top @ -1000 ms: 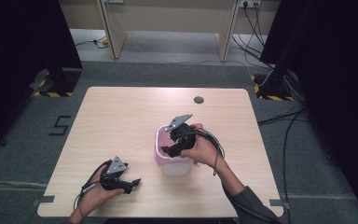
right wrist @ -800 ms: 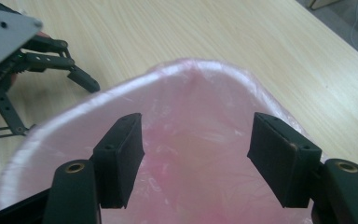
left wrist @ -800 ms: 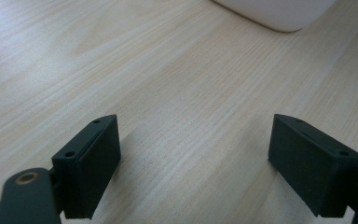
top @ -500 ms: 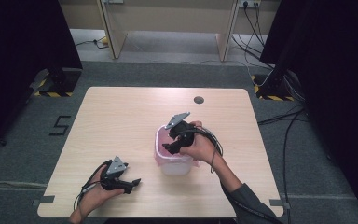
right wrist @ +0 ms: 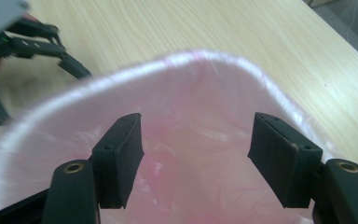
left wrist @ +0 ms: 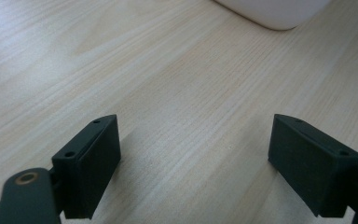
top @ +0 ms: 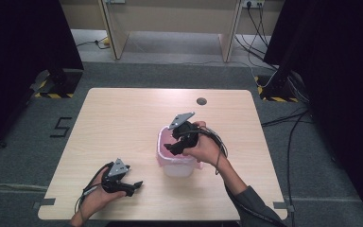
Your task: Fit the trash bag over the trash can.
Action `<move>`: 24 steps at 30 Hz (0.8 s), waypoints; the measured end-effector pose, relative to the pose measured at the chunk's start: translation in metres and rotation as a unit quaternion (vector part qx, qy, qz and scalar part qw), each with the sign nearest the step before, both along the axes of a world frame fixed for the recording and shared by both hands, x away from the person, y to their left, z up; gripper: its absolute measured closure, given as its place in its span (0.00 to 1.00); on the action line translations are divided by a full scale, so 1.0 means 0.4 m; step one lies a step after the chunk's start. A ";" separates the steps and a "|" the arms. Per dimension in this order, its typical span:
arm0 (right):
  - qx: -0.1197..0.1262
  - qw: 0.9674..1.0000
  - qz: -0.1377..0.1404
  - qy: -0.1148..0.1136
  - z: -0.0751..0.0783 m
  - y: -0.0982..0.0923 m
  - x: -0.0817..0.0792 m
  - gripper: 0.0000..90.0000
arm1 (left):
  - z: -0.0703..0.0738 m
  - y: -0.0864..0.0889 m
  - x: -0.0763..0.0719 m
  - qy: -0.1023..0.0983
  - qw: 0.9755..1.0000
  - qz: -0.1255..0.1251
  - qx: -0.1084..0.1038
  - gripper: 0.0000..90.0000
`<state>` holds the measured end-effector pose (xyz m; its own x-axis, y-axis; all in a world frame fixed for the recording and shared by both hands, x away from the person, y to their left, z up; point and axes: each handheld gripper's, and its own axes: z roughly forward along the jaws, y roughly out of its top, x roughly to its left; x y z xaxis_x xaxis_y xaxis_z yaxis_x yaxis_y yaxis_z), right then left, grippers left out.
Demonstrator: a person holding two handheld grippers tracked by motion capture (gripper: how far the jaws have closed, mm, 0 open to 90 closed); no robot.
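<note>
High view: a small white bin (top: 177, 166) lined with a pink bag (top: 161, 147) stands upright on the wooden counter (top: 123, 123), right of centre and toward the near edge, its open mouth facing up. The right claw (top: 175, 147) hangs over that mouth, tilted down into it from the bin's right side. In the right gripper view its jaws are spread wide, nothing between them, with the bag's pale rim (right wrist: 168, 63) curving past beyond them and the pink interior below. The left claw (top: 131, 185) rests low on the counter near the front left, well apart from the bin and pointing toward it. In the left gripper view its jaws are spread over bare wood, with the bin's white base (left wrist: 275, 11) ahead.
</note>
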<state>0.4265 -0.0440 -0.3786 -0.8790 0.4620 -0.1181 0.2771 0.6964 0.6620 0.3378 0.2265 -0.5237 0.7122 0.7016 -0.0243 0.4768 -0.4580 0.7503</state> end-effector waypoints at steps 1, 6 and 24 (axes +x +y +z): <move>0.000 1.000 0.000 0.000 0.000 0.000 0.000 0.38 | 0.000 0.000 0.000 0.000 1.000 0.000 0.000 0.18; 0.004 1.000 0.018 0.012 0.002 0.011 -0.011 0.38 | 0.000 0.000 0.000 -0.001 1.000 0.000 0.001 0.18; -0.036 0.999 0.012 0.011 -0.033 0.010 0.011 0.39 | 0.000 0.000 0.000 -0.001 1.000 0.000 0.001 0.18</move>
<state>0.4310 -0.0399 -0.3919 -0.8922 0.4323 -0.1306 0.2746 0.7488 0.6032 0.3379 0.2266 -0.5236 0.7124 0.7014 -0.0223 0.4757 -0.4593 0.7502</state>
